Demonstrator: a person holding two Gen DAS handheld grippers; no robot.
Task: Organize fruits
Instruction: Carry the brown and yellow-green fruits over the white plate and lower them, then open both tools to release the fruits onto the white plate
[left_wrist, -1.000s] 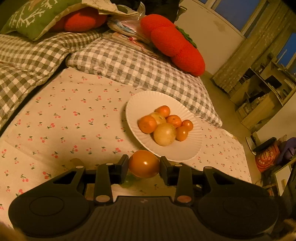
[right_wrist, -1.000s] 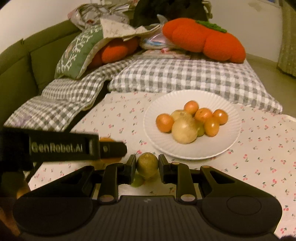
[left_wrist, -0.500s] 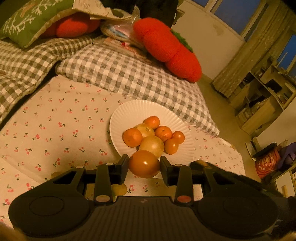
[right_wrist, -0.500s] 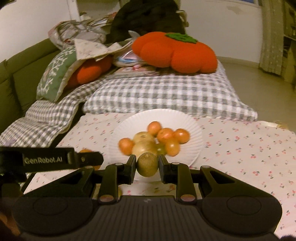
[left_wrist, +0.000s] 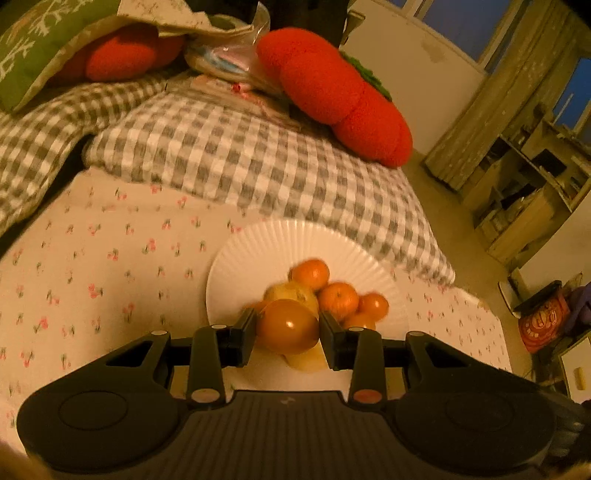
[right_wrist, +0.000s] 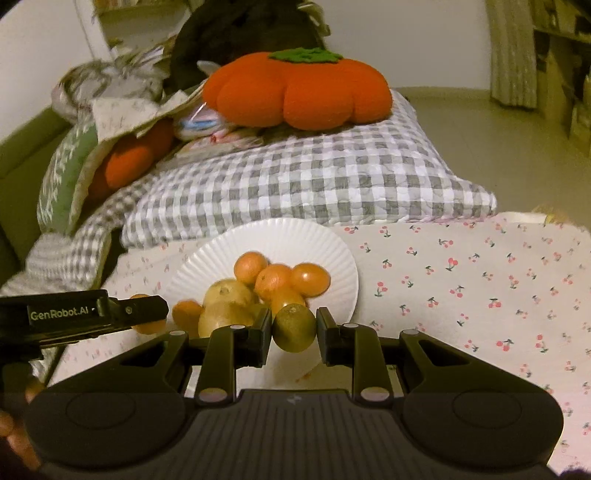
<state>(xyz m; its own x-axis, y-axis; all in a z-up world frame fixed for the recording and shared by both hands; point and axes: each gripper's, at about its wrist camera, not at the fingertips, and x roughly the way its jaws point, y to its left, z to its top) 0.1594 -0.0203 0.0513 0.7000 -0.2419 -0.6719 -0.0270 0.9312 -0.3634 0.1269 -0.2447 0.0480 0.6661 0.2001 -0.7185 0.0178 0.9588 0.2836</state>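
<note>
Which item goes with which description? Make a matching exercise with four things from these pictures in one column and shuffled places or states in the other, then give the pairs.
1. orange fruit
2. green fruit
3. plate
4. pumpkin cushion

A. on the checked pillow
B. held in the right gripper
C. on the cherry-print cloth, holding fruit
D. held in the left gripper

Pairs: 1-D, 2-B, 3-C, 4-A

Plate (left_wrist: 258, 254) fruit (left_wrist: 295, 291) blurred, partly hidden
</note>
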